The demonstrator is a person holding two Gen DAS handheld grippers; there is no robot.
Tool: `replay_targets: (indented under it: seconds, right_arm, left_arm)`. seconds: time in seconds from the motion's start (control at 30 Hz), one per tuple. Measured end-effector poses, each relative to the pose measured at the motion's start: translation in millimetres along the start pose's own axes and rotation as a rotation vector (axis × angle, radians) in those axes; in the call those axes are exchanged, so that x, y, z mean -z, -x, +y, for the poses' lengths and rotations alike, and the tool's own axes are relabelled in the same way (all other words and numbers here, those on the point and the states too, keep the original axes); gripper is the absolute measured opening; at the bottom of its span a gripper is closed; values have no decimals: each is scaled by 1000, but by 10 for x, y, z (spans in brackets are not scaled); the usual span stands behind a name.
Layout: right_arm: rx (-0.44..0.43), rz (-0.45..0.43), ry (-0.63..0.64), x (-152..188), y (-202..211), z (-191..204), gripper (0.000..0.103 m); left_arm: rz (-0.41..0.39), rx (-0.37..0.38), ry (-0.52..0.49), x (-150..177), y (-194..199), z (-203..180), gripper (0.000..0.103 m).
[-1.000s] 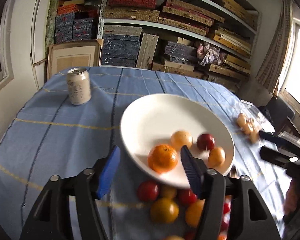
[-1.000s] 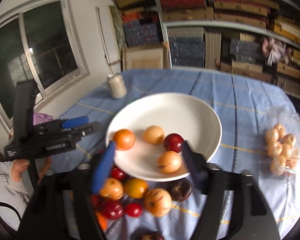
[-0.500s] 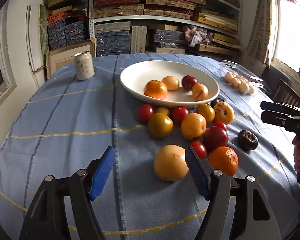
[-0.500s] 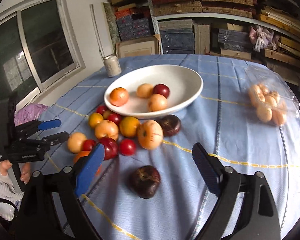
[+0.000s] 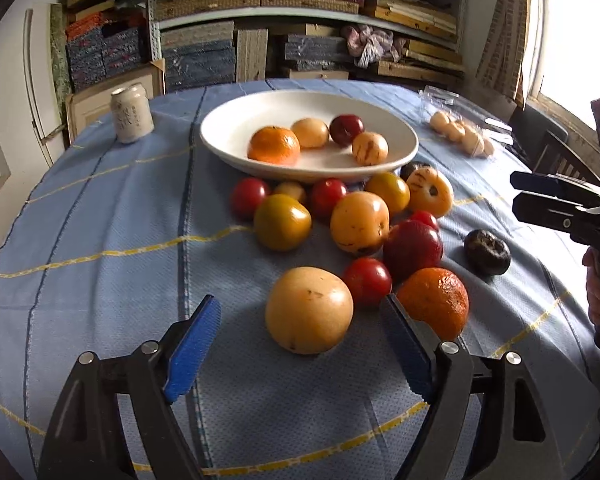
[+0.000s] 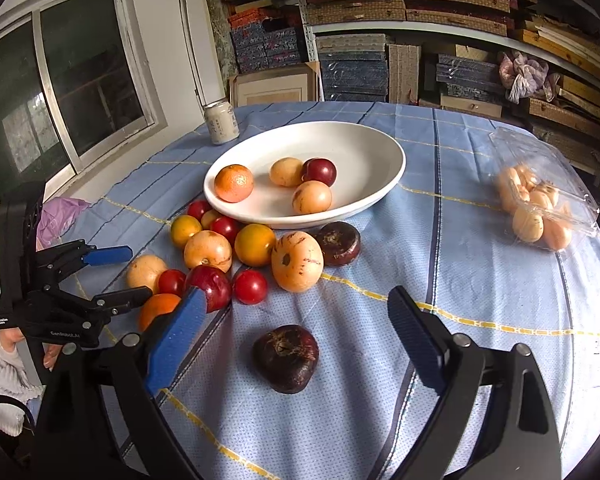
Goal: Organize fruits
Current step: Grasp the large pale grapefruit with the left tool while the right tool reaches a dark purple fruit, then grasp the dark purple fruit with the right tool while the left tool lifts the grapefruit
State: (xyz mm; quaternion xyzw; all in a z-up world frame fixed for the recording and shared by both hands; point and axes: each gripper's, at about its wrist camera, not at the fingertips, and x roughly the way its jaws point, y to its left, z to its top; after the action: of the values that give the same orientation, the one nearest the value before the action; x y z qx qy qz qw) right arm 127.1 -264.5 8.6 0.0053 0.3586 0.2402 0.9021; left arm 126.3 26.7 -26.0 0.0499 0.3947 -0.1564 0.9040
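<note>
Fruits lie loose on the bench point(image 5: 100, 208), clustered at centre frame just below the white bowl point(image 5: 228, 136), which already holds four pieces, among them an orange point(image 5: 274, 145). Left claw point(image 5: 300, 330): jaws wide, have just been opening; nothing gripped. A pale yellow round fruit point(image 5: 308, 310) sits on the cloth directly ahead of it, in the gap between the blue pads point(image 5: 194, 350) but clear of both. A second orange point(image 5: 433, 302) lies just past the right-hand pad, a small red fruit point(image 5: 367, 280) close behind; crowding there could hinder a clean closure. Right claw point(image 6: 292, 344): jaws also wide, just been opening, empty. A dark wrinkled fruit point(image 6: 287, 357) lies apart from the pile, lower centre of the right wrist view, straight ahead and centred between the pads, untouched. Both targets are roundish, no long axis to line up with. Judgement: each hand is nearer its own fruit, and a short push forward and down would bring the pads level with each. Clear box of small fruits point(image 6: 539, 208) at right; can point(image 6: 221, 121) upper left, beyond the bowl.
</note>
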Motion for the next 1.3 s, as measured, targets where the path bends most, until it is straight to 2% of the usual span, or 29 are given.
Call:
replay_targets:
  seconds: [0.13,0.2,0.3,0.47,0.5,0.53,0.6,0.7,0.93,0.97,1.1,1.17,1.3]
  right_arm:
    - [4,4,-3,-15,-9,-10,91]
    - [5,1,-5,-18,5,-18,92]
    - [9,-3,-6,-17,16,-19,94]
    - [9,-5,-6,-18,24,-21,94]
    - [8,-4,-5,-18,23,-21,94]
    - [8,-3,-5,-17,23,-19,94]
    - [8,1,2,-14,22,-10,94]
    - [8,8,19,-10,13,19,94]
    - [20,23,71,19,-11,117,93]
    - [27,34,89,32,-25,136,91]
    - [38,108,167,107,-132,200,56]
    - [45,136,190,147,-189,216,53]
    - [46,164,241,209,-264,285,53]
  left_arm:
    - [19,-4,17,4,-43,41,83]
    - [8,-12,54,5,-26,117,77]
    - [9,-16,79,2,-27,190,76]
    - [-18,-99,32,-11,29,146,75]
    - [-19,-90,26,-17,26,141,69]
    - [-16,-73,20,-22,18,132,56]
    - [9,-47,-1,-20,-29,93,46]
    - [14,-44,-17,-22,-45,61,45]
    - [48,-1,15,-29,-119,125,45]
    - [46,-6,23,-28,-111,147,45]
    - [12,-24,71,-14,-37,249,45]
    - [8,-28,89,-9,-23,292,45]
    - [9,-18,95,-8,-22,305,45]
